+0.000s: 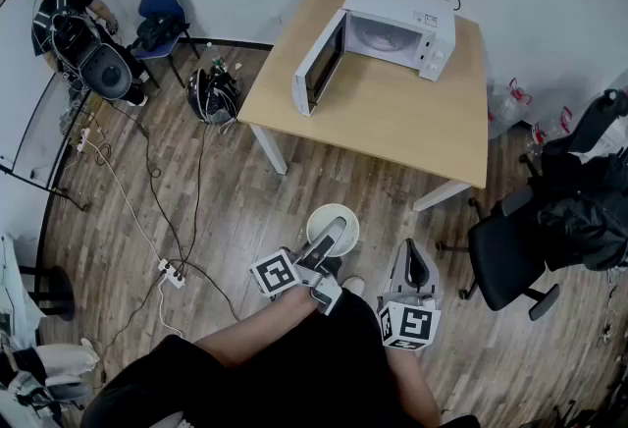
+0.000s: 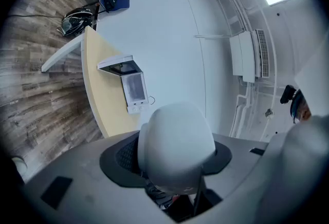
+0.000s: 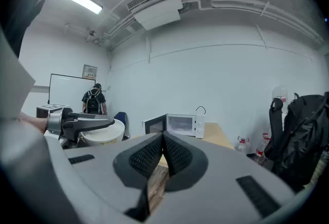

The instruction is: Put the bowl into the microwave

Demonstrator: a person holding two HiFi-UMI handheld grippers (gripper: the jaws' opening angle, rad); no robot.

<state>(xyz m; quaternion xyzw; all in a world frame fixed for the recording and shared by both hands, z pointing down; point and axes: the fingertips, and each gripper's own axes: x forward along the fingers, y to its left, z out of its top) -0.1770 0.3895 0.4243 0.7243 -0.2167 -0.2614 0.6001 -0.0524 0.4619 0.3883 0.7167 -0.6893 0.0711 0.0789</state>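
Right now my left claw [image 1: 332, 238] is closed on the white bowl [image 1: 322, 216]. It grips the bowl at the rim, with one jaw reaching over the top, and holds it up in the air above the wooden floor [image 1: 245, 210]. From this claw's own view, the bowl's rounded outside fills the space between the dark pads.

Well ahead of that claw, beyond the bowl, the white microwave [image 1: 397, 31] sits on the tabletop [image 1: 392, 117]. Its door [image 1: 319, 65] is swung wide open on the left side.

My right claw [image 1: 417, 264] hangs just to the right of the left one, at about the same height. Its jaws are pressed together with nothing between them. A black office chair [image 1: 510, 259] stands off to the right of that claw.
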